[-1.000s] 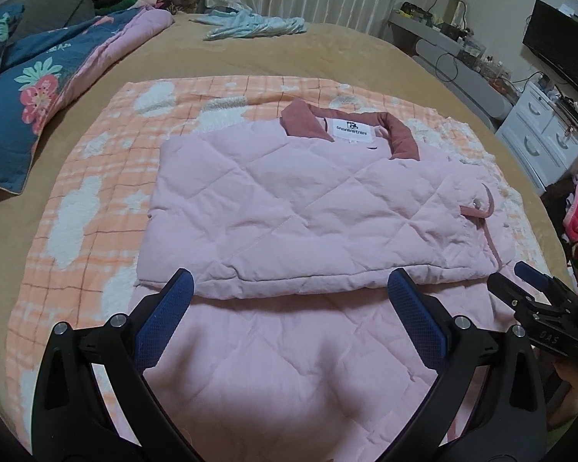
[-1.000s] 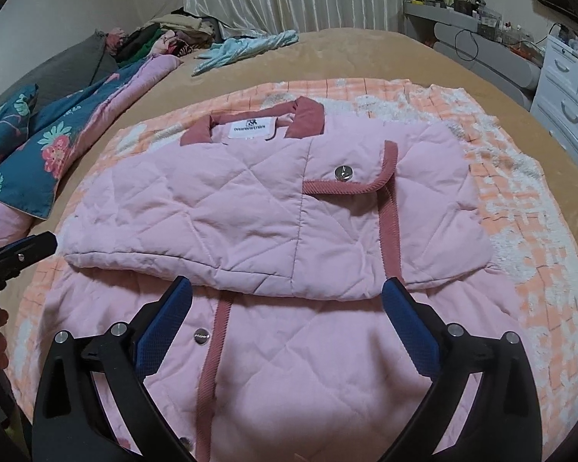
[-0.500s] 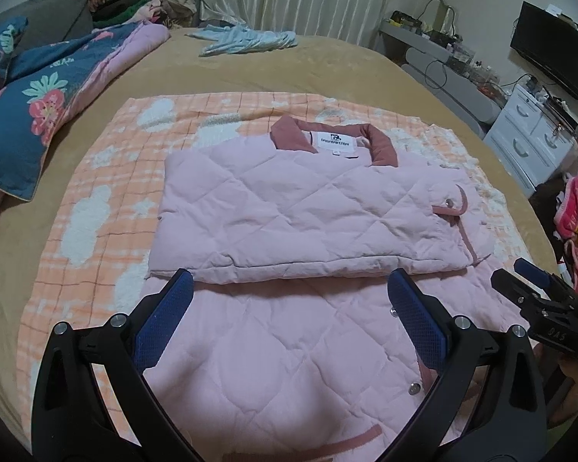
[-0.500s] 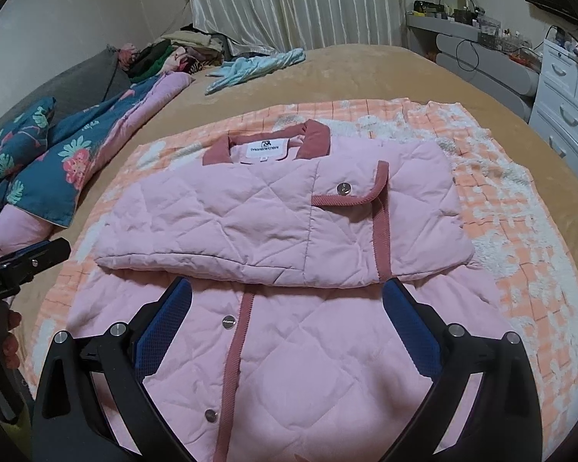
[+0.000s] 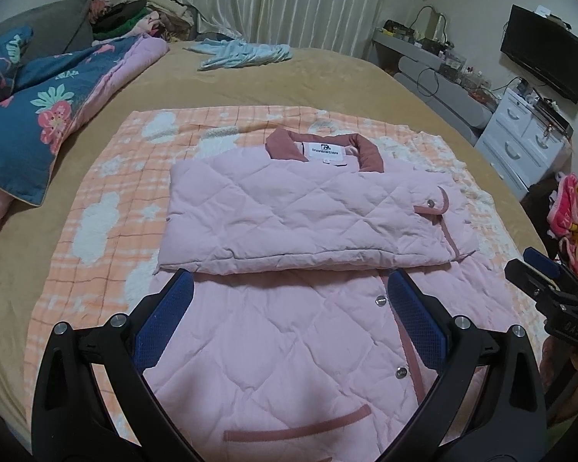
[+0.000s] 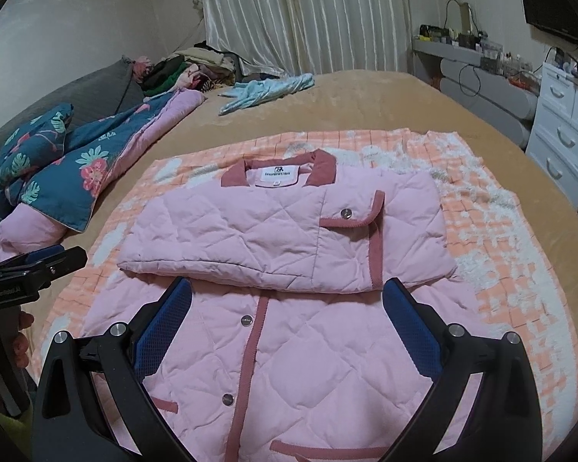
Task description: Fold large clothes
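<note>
- The left gripper is hanging over the near half of the jacket, blue pads spread wide, nothing sitting between them.
- The right gripper is doing the same from its side: jaws wide apart, gripping nothing, hovering above the lower front panel.
- Each tool is showing up at the edge of the other's view, the left one at the left margin of the right wrist camera and the right one at the right margin of the left wrist camera.
- The pink quilted jacket is lying flat on the orange-and-white checked blanket, collar pointing away towards the curtains.
- Its sleeves are lying folded across the chest, making a thick band that is covering the upper half; the lower half, with its snap buttons and dusty-pink trim, is lying open towards the cameras.
- A pocket flap with a snap is sitting on the folded band, right of centre.
- The blanket is resting on the tan bedspread.
- A floral quilt is bunching up at the far left, well apart from the jacket.
- A light-blue garment is lying near the curtains; what kind of garment it is, hard to say at this distance.
- A white dresser is standing beside the bed on the right.
</note>
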